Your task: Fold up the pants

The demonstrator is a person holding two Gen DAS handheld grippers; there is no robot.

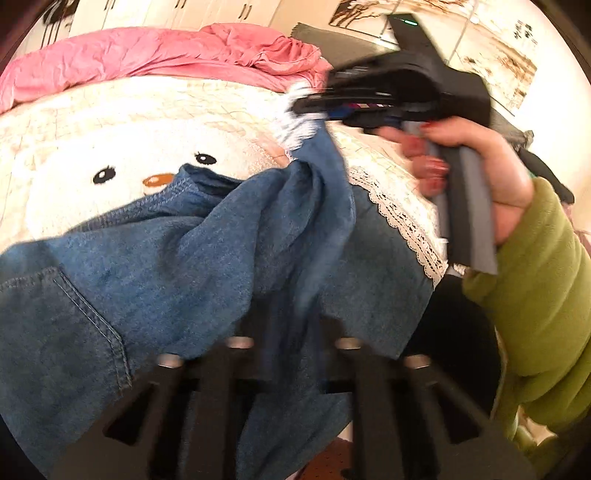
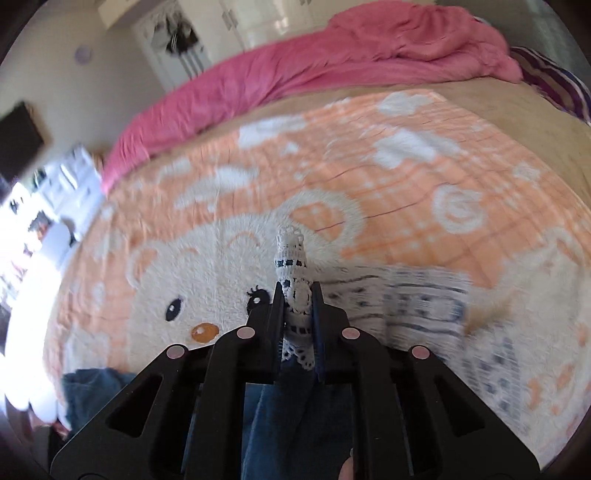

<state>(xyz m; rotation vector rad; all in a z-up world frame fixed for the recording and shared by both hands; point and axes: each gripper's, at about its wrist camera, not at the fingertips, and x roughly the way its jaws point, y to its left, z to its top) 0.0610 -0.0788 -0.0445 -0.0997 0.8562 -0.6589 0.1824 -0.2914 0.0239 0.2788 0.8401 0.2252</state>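
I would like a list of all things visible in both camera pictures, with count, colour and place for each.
pants: one, blue denim with a white lace hem, lifted over the front of the bed
lace hem: one, white with dark dashes, pinched in the right gripper
bear blanket: one, orange and white, spread on the bed
pink blanket: one, pink, bunched along the far edge of the bed
cupboard doors: several, white, on the far wall
left gripper: one, black, shut on the denim at the near edge
right gripper: one, black, shut on the lace hem
right hand: one, red nails, around the grey handle
sleeve: one, green, at the right
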